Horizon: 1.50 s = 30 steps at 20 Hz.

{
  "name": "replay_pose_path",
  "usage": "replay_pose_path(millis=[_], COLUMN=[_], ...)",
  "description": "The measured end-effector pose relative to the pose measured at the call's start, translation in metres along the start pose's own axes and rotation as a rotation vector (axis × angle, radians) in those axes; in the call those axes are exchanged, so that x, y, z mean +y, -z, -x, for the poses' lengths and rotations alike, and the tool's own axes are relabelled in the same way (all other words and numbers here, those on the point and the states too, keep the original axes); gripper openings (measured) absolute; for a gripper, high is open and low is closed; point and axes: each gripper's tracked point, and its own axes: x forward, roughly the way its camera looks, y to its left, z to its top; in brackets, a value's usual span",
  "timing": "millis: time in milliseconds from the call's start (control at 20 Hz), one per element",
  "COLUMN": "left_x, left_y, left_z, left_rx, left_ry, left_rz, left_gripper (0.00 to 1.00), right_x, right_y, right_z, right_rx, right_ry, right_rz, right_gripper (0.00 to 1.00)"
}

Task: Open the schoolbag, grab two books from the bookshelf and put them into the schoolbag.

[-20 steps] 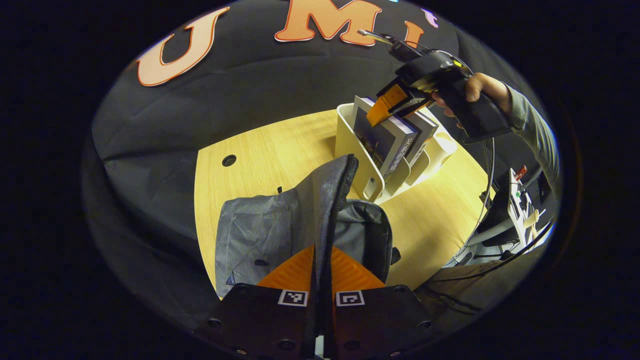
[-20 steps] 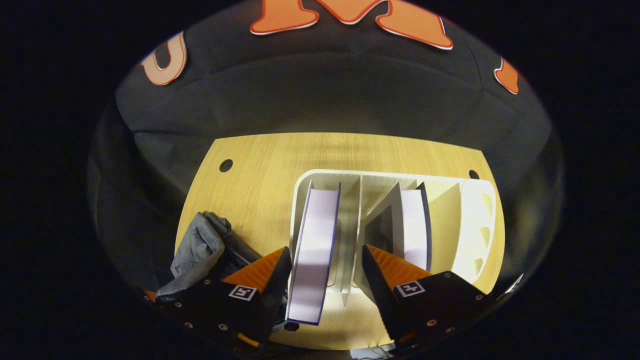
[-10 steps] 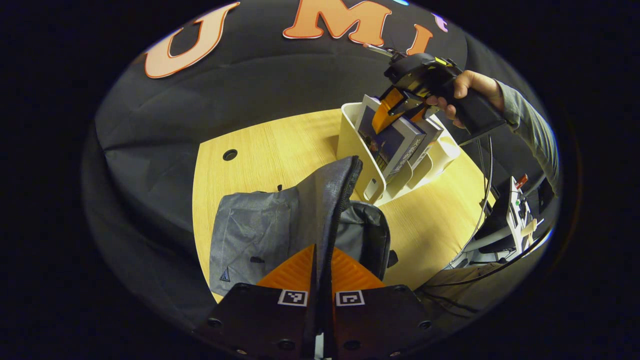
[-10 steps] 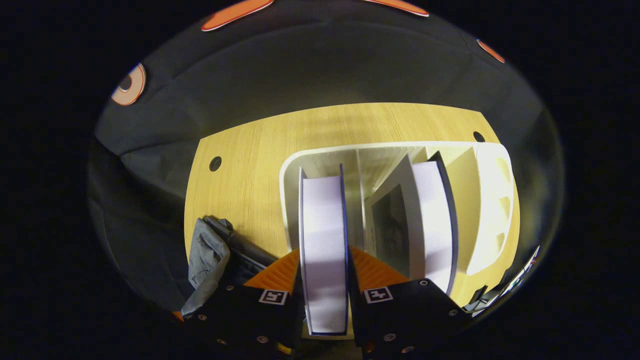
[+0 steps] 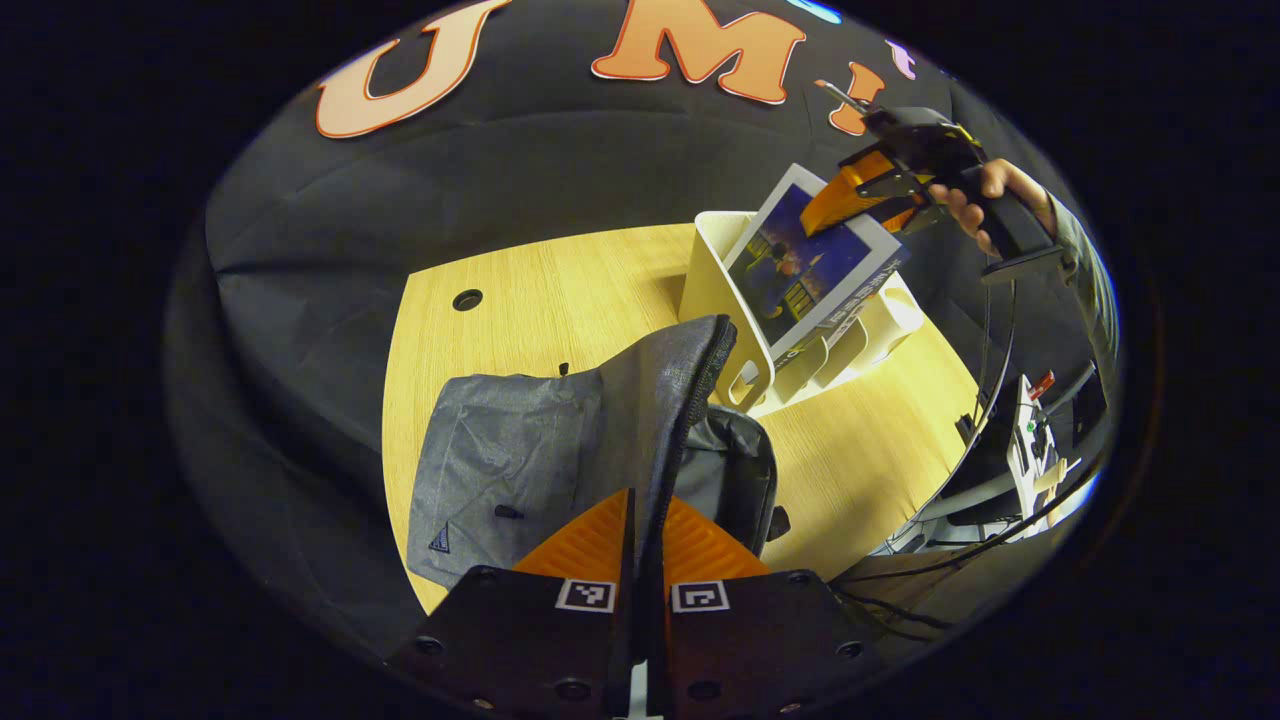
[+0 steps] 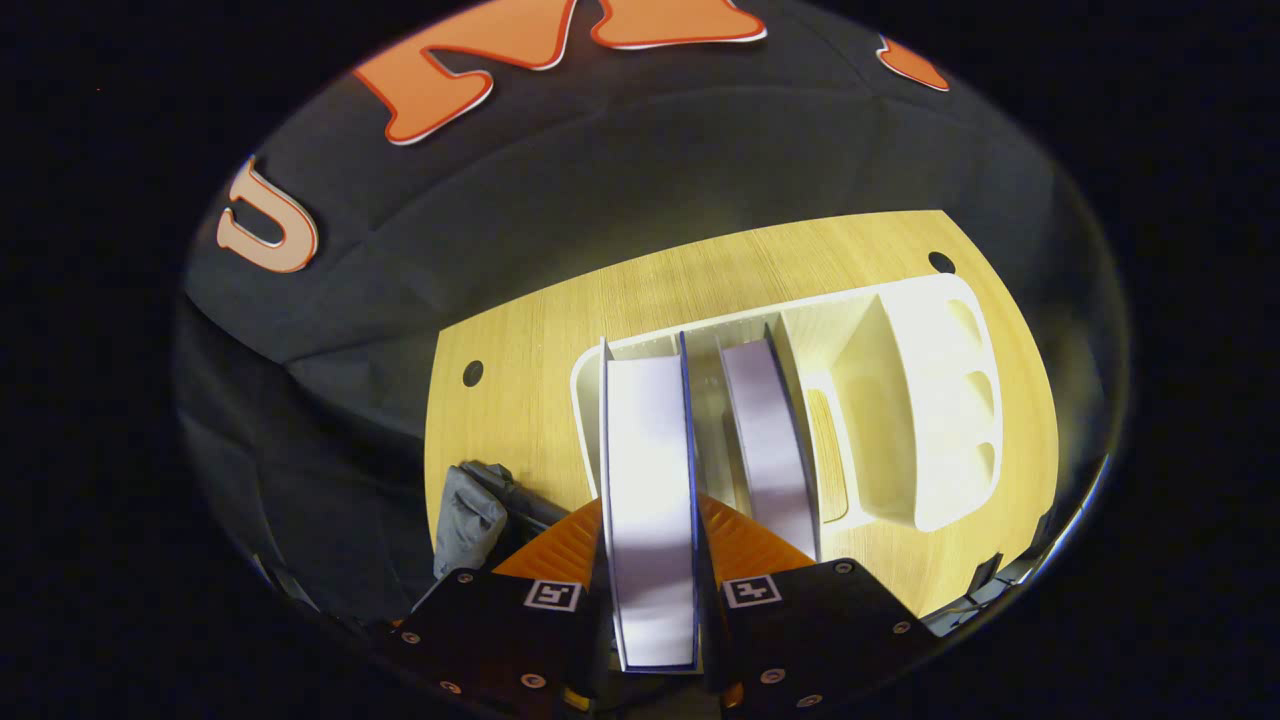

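In the left gripper view the grey schoolbag [image 5: 520,450] lies on the wooden table, and my left gripper [image 5: 645,545] is shut on the edge of its zipped flap [image 5: 685,400], holding it up. Behind it stands the white bookshelf [image 5: 725,300]. Farther off, the right gripper [image 5: 865,195] holds a book with a dark picture cover [image 5: 800,265], tilted and partly lifted out of the shelf. In the right gripper view my right gripper [image 6: 650,545] is shut on that book's page edge [image 6: 650,480]. A second book [image 6: 765,440] stands in the neighbouring slot of the bookshelf [image 6: 900,400].
The wooden table [image 5: 540,300] has bare room left of the shelf and two cable holes [image 5: 467,299]. A hand and a sleeve [image 5: 1000,195] hold the right gripper. Cables and equipment [image 5: 1030,430] sit beyond the table's right edge. The bag's corner [image 6: 475,510] lies left of the book.
The right gripper closed on the left-hand book and has lifted it up and tilted it out of its slot. The left gripper keeps holding the bag's flap.
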Motion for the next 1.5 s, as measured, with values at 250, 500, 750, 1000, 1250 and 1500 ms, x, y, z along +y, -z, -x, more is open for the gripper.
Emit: replay_pose_path(millis=[250, 500, 750, 1000, 1250, 1500], left_x=[-0.006, -0.006, -0.003, -0.001, -0.002, 0.0], left_y=[0.004, 0.005, 0.005, 0.001, -0.002, -0.007], left_z=[-0.005, -0.007, -0.006, -0.007, -0.008, -0.008], left_rx=[0.002, 0.006, 0.015, 0.028, 0.039, 0.045], left_ry=[0.018, 0.032, 0.063, 0.09, 0.111, 0.114], left_rz=[0.027, 0.019, -0.003, -0.035, -0.028, -0.033], left_gripper=[0.06, 0.06, 0.06, 0.06, 0.06, 0.06], right_x=[-0.015, -0.027, -0.029, -0.04, -0.038, -0.02], right_y=[0.008, 0.028, 0.067, 0.105, 0.143, 0.185], right_z=[0.04, 0.073, 0.092, 0.101, 0.104, 0.087], right_rx=[-0.062, -0.107, -0.117, -0.136, -0.139, -0.099], right_ry=[-0.064, -0.126, -0.19, -0.216, -0.266, -0.328], right_rz=[-0.04, -0.132, -0.247, -0.349, -0.391, -0.416], right_gripper=[0.36, 0.36, 0.36, 0.36, 0.36, 0.36])
